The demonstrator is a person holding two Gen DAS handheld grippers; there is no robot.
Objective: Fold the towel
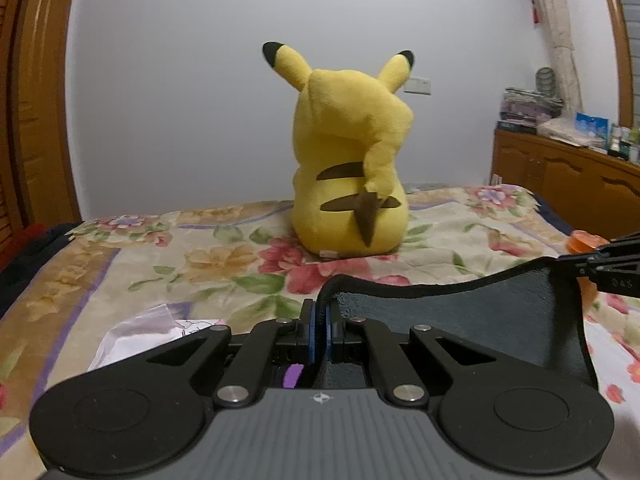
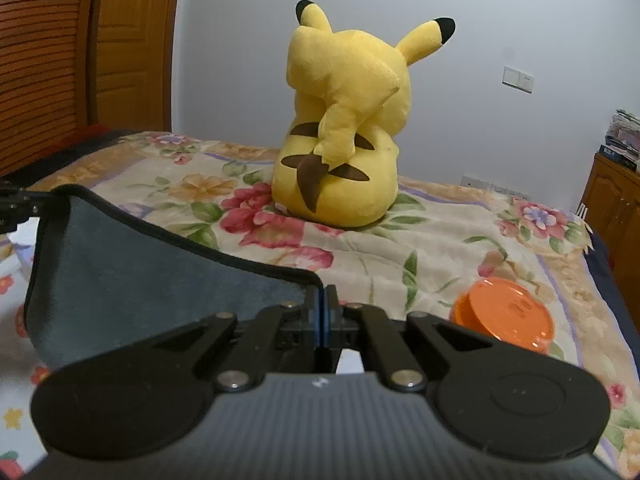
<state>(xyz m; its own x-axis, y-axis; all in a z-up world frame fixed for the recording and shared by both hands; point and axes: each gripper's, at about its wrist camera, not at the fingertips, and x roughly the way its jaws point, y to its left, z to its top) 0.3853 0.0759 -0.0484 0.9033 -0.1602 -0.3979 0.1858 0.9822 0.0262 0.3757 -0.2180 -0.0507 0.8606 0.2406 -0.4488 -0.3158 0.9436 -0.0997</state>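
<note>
A dark grey towel (image 1: 472, 320) with a black hem is lifted above the floral bed and hangs between both grippers. My left gripper (image 1: 320, 312) is shut on its left top corner. My right gripper (image 2: 323, 304) is shut on its right top corner; the towel (image 2: 132, 272) stretches away to the left in the right wrist view. The right gripper also shows at the right edge of the left wrist view (image 1: 576, 266), and the left gripper at the left edge of the right wrist view (image 2: 30, 202). The lower part of the towel is hidden behind the gripper bodies.
A yellow Pikachu plush (image 1: 352, 160) sits on the floral bedspread (image 1: 160, 264) ahead, back turned. An orange round lid (image 2: 506, 314) lies on the bed at the right. White paper or plastic (image 1: 136, 332) lies at the left. A wooden cabinet (image 1: 560, 176) stands to the right, wooden doors (image 2: 60, 60) to the left.
</note>
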